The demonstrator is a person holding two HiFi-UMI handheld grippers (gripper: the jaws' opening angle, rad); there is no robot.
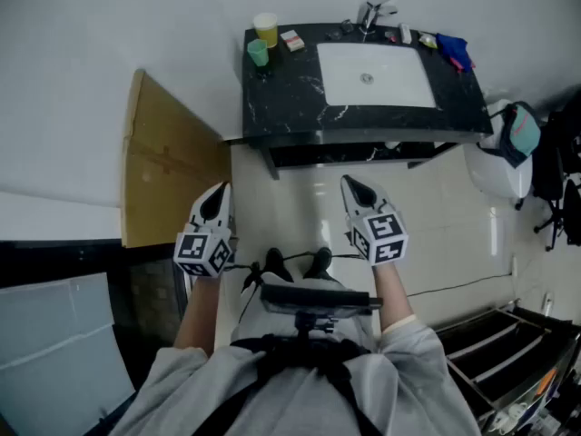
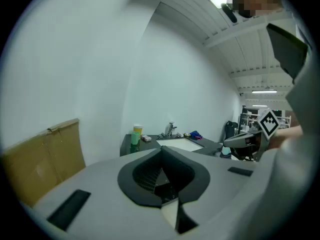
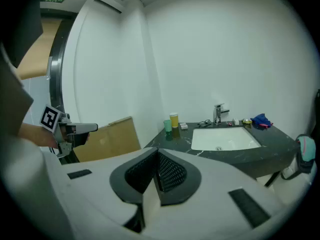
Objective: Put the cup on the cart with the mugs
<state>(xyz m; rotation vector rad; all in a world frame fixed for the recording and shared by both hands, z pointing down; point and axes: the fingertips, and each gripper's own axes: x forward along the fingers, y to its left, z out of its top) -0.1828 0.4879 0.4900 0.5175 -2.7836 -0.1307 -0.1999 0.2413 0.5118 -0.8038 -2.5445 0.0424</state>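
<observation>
A green cup (image 1: pixel 258 53) and a taller yellow cup (image 1: pixel 265 27) stand at the left end of a black marble counter (image 1: pixel 290 98). Both show small in the left gripper view, green cup (image 2: pixel 134 138) and yellow cup (image 2: pixel 137 129), and in the right gripper view, green cup (image 3: pixel 167 125) and yellow cup (image 3: pixel 173 119). My left gripper (image 1: pixel 218 200) and right gripper (image 1: pixel 354 189) hover side by side over the floor, well short of the counter. Both point toward it, jaws shut with nothing between them. A black cart (image 1: pixel 495 348) shows partly at the lower right; no mugs are visible on it.
A white sink (image 1: pixel 372 75) with a faucet (image 1: pixel 372 12) sits in the counter, with a small box (image 1: pixel 292 40) and a blue cloth (image 1: pixel 454 51) on top. A cardboard sheet (image 1: pixel 163 162) leans on the left wall. A white bin (image 1: pixel 499 166) stands right of the counter.
</observation>
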